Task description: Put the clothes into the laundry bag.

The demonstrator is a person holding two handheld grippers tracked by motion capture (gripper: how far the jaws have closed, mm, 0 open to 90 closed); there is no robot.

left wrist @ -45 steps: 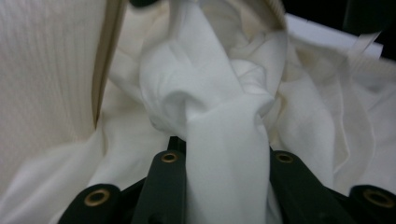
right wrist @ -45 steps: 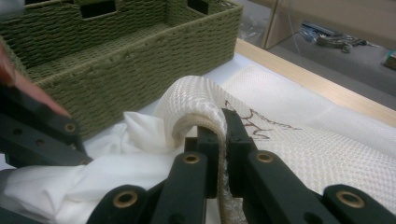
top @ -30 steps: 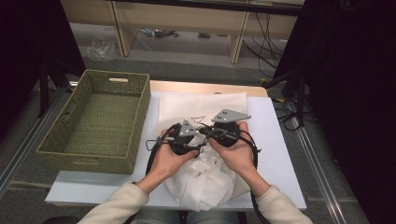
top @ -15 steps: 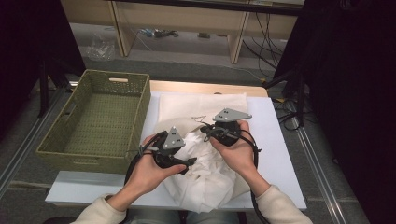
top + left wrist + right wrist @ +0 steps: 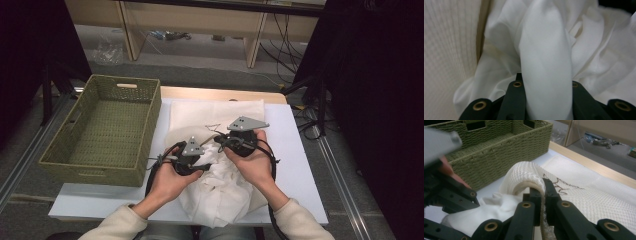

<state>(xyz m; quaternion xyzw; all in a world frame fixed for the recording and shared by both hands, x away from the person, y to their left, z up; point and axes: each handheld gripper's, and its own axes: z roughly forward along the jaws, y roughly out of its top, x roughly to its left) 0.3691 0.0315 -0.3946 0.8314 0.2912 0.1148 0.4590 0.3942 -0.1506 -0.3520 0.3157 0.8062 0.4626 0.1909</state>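
The counter (image 5: 295,150), a white sheet over a wooden top, carries everything here. At its left end stands a green woven basket (image 5: 107,132), long axis running away from the person, a handle slot in its far wall. Beside it lies a cream waffle-weave bag (image 5: 215,112) with a dark line drawing on it, its far part spread flat and its long axis also running away from the person; its near edge is folded up and over. On and below that near edge is a bunched smooth white cloth (image 5: 220,192) that reaches to the near edge of the counter.

Half a second ago the left gripper sat lower and farther left, nearer the basket's corner; now the left gripper (image 5: 192,162) has come up and right, closer to the right gripper (image 5: 235,140), though less close than a second ago, when the two touched over the bag. The right one has hardly moved.

In the left gripper view the jaws are closed around a tall fold of the white cloth (image 5: 546,65), which rises straight up between them. In the right gripper view the jaws pinch the rolled-over edge of the waffle-weave bag (image 5: 529,177), with the basket (image 5: 499,147) just behind and the white cloth (image 5: 486,212) bunched below.
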